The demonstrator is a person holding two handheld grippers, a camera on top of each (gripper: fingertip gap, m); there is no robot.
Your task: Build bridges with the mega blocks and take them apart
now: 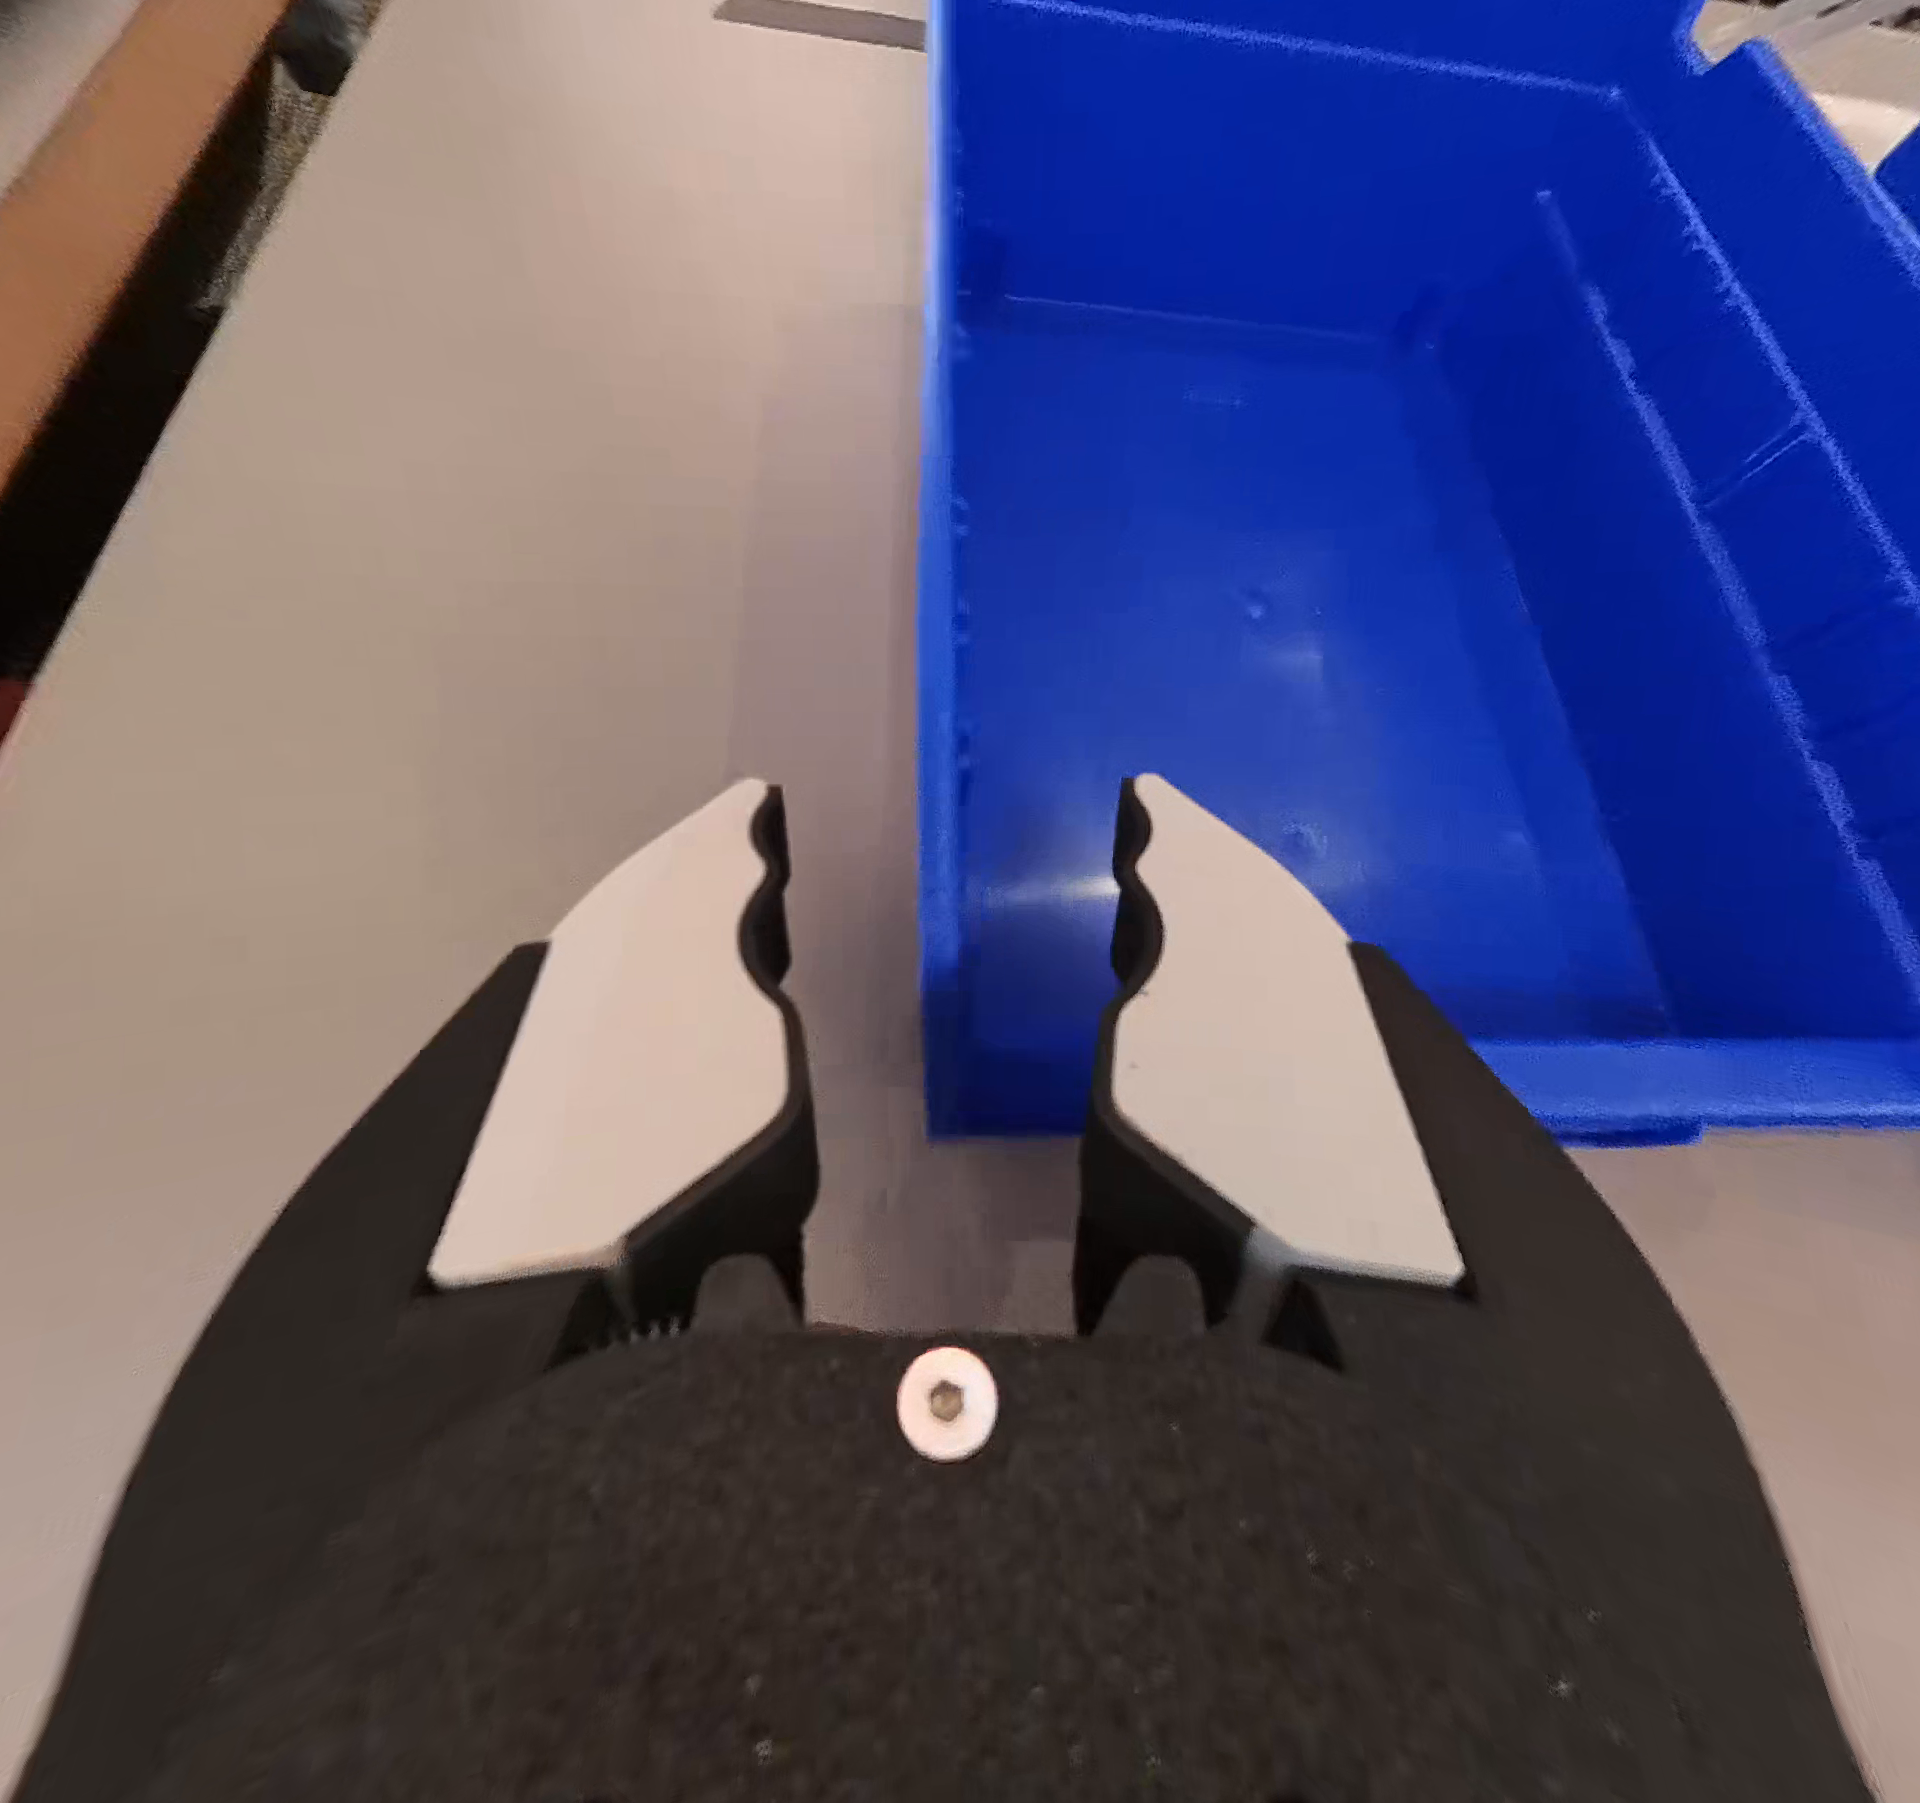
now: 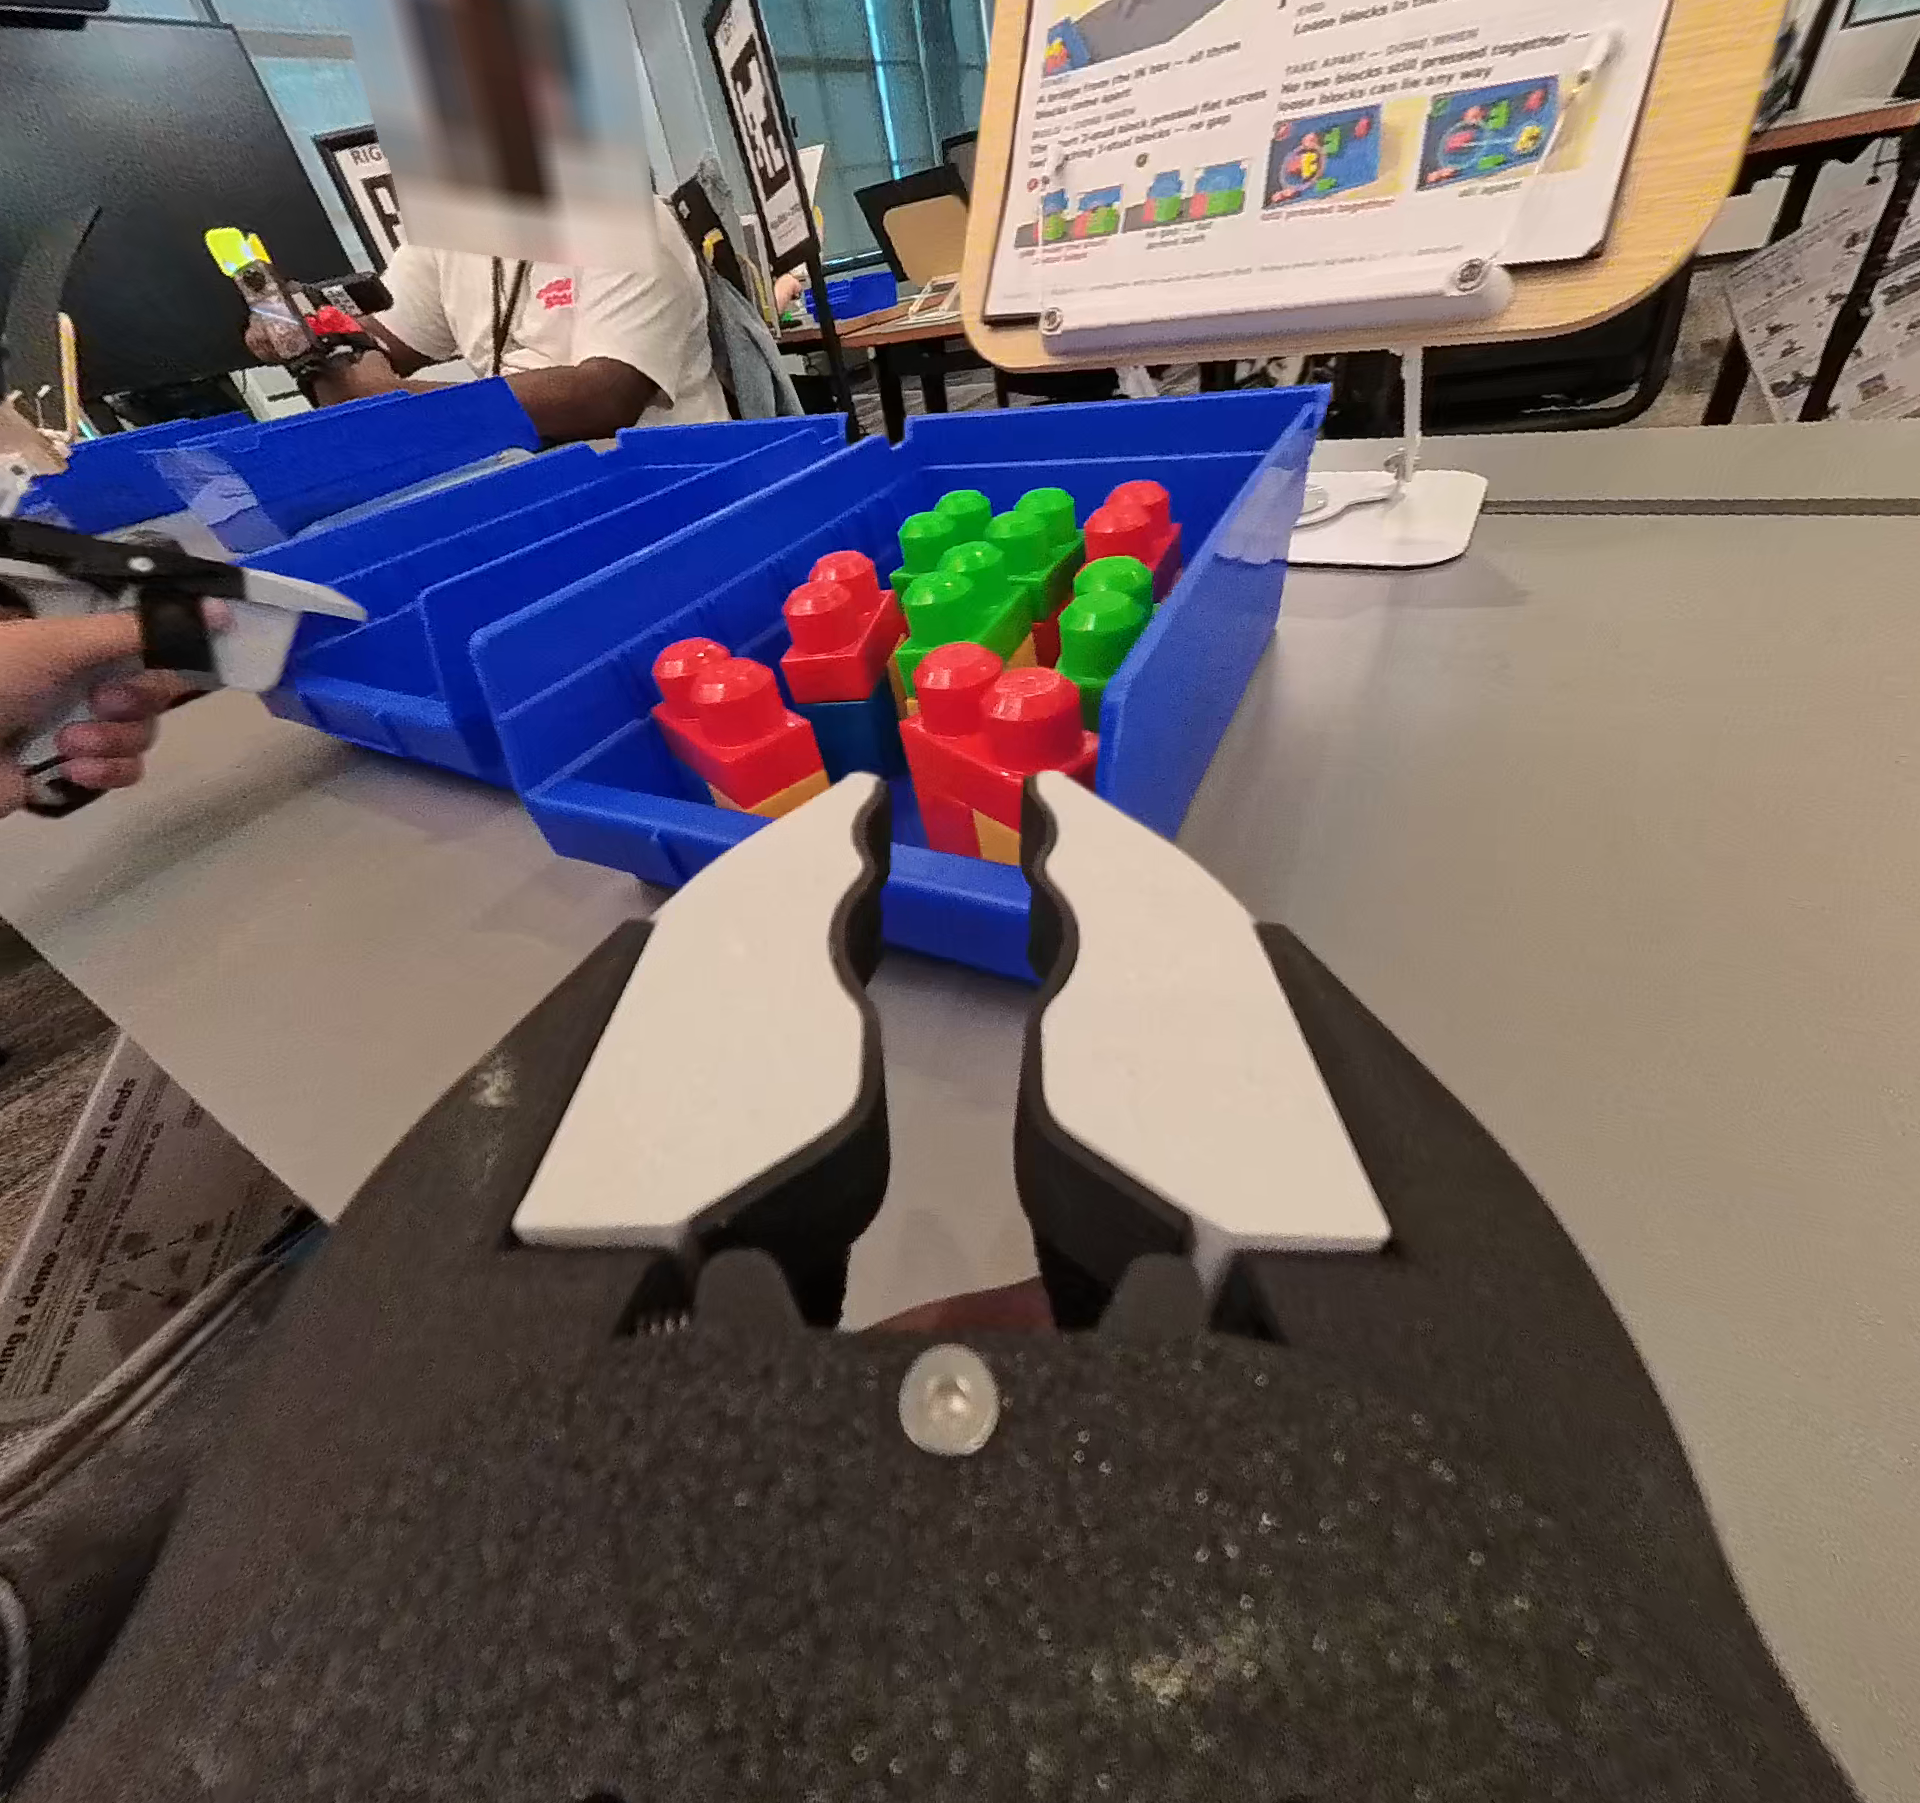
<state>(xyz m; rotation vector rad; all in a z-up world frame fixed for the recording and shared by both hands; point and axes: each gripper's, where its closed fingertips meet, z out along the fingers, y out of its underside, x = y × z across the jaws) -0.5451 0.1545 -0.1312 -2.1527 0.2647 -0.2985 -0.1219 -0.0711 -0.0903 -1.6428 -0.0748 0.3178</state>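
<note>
Two tools, both parted, gripping nothing. Right tool (image 2: 956,808): blocks (image 2: 966,631) dead ahead, standing in bin (image 2: 1184,673) on counter (image 2: 1558,818); nearer of the pair. Left tool (image 1: 951,808): over empty bin (image 1: 1299,558), well aside

- The left claw (image 1: 948,797) stands with its jaws apart, straddling the near left wall of an open-topped blue plastic bin (image 1: 940,610) whose floor shows bare; the way in from above is free.
- Left of that bin, the grey counter (image 1: 468,558) runs bare toward a dark strip (image 1: 821,18) lying flat.
- The right claw (image 2: 956,797), jaws parted and holding nothing, sits at the low front lip of a second blue plastic bin (image 2: 1174,673).
- Red and green studded plastic blocks (image 2: 977,600) crowd that bin, leaving narrow gaps.
- Right of it the counter lies open up to a white-footed wooden board stand (image 2: 1392,506).
</note>
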